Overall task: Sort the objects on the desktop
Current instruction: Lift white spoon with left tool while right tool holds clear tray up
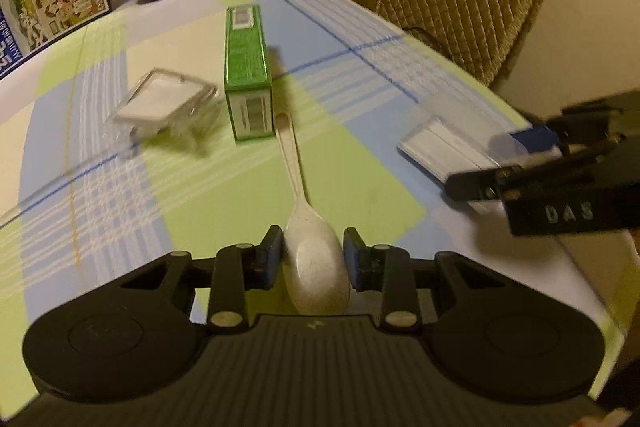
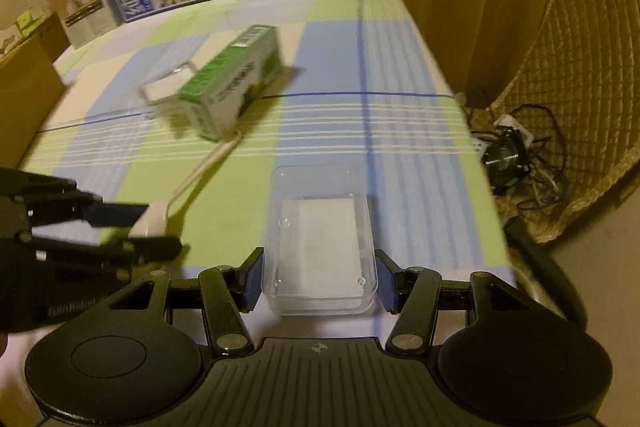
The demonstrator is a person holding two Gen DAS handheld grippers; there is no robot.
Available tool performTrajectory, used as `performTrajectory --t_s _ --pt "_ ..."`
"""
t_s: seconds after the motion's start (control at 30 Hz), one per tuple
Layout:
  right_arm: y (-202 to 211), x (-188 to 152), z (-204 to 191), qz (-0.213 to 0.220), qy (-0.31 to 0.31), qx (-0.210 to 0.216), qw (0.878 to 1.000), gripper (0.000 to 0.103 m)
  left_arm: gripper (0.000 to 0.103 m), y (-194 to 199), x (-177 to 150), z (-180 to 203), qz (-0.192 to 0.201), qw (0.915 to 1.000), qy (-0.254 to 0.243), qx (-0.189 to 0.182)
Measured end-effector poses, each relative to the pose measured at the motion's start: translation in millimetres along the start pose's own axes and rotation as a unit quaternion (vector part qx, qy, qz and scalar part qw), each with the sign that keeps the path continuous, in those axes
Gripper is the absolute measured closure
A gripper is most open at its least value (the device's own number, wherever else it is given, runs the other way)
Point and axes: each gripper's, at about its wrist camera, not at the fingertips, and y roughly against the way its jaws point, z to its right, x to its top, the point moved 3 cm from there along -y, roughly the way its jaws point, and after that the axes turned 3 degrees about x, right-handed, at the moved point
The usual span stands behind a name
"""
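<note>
Straddling the speckled spoon's bowl, the left gripper touches it; the right gripper clasps a clear plastic box.

Left wrist view: close behind left claw, angled down at table. Right wrist view: same behind right claw. Shared: green carton, ahead of both claws.

The spoon lies before the carton, handle touching it.

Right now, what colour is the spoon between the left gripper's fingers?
Off-white with fine speckles. The spoon shows best in the left wrist view.
</note>
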Motion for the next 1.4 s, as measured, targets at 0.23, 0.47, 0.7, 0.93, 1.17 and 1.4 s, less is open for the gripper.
performTrajectory --t_s 0.23,0.47,0.7,0.93,1.17,1.4 --pt "5 -18 -47 0.004 0.006 0.019 1.0 0.05 0.076 44 -43 -23 0.004 0.9997 -0.006 0.021" --pt "4 -30 -103 0.018 0.025 0.037 0.999 0.05 0.074 78 -83 -62 0.021 0.9984 0.035 0.039" --pt "7 -35 -125 0.041 0.018 0.008 0.999 0.05 0.061 101 -112 -86 0.038 0.9942 0.086 0.052" --pt "-1 -34 -125 0.037 0.004 -0.004 0.999 0.05 0.054 95 -108 -89 0.04 0.9935 0.105 0.02" --pt "-5 -36 -124 0.034 0.001 -0.007 0.999 0.05 0.058 79 -100 -80 0.032 0.9953 0.088 0.022" --pt "-7 -36 -121 0.035 0.0 -0.008 0.999 0.05 0.074 72 -101 -74 0.03 0.9971 0.057 0.04"
